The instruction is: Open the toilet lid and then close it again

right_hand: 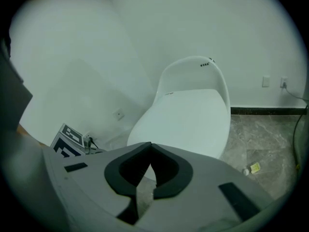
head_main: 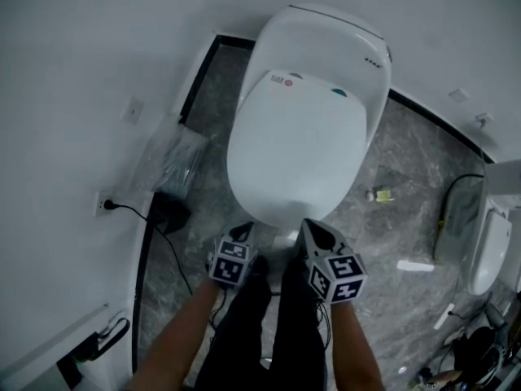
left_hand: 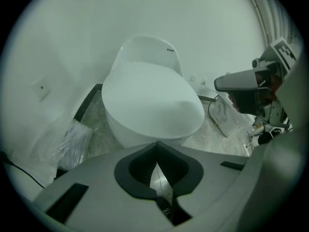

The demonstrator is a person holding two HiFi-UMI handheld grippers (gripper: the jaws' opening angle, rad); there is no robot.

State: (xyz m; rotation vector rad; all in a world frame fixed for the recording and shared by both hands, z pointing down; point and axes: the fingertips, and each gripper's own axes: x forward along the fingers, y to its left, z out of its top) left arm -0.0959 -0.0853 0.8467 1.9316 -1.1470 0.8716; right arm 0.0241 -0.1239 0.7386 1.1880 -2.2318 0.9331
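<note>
The toilet lid (head_main: 297, 149) lies shut on the toilet (head_main: 326, 31), which stands against the wall on the grey marbled floor (head_main: 407, 153), so judging by that the opening step is not yet done. Both grippers hang just in front of the lid's front edge, apart from it. The left gripper (head_main: 242, 235) has its jaws together with nothing between them, and so does the right gripper (head_main: 316, 230); each gripper view looks over closed tips at the smooth white lid. The likely trouble starts there: closed tips can only pry or push, and on so glossy and rounded an edge they may slide off instead of catching under the lip. The seam between lid and seat looks thin, so a tip pushed in too low could lift the seat as well. If the lid is let go on its way down, it may slam. A plastic bag (head_main: 167, 160) and a plugged-in cable (head_main: 138, 214) lie just beside the toilet.
</note>
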